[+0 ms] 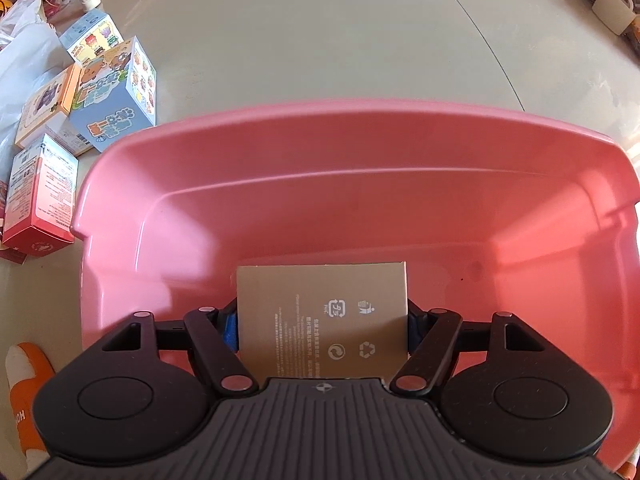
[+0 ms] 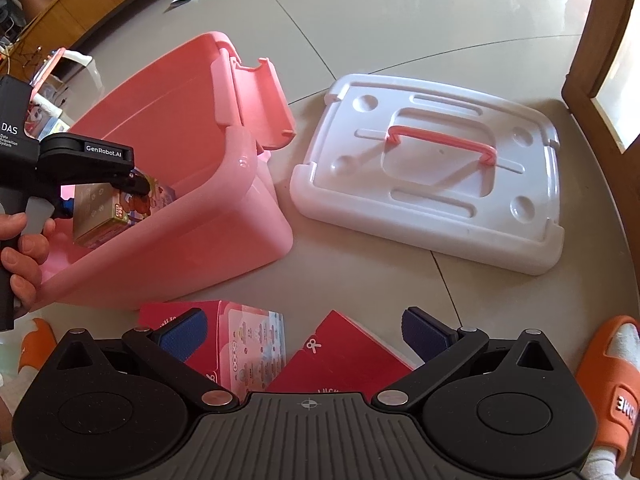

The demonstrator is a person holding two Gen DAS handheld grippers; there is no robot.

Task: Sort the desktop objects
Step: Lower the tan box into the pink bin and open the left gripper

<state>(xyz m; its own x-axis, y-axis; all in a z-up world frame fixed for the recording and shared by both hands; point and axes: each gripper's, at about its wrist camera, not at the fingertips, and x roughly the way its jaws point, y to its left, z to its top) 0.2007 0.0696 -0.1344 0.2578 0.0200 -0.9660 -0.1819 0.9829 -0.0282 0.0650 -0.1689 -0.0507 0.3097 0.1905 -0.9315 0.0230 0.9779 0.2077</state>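
My left gripper (image 1: 322,322) is shut on a gold-brown cardboard box (image 1: 322,316) and holds it inside the open pink storage bin (image 1: 280,152). The right wrist view shows the same gripper (image 2: 100,184) holding the box (image 2: 98,212) in the bin (image 2: 224,216). My right gripper (image 2: 304,336) is open, low over two red boxes on the floor: one with a pink printed side (image 2: 244,344) between the fingers and a plain red one (image 2: 340,356) beside it.
The bin's white lid (image 2: 436,176) with a pink handle lies to the right of the bin. Several colourful boxes (image 1: 116,96) and a red-sided box (image 1: 40,196) lie left of the bin. Orange slippers (image 2: 616,384) stand at the near edges.
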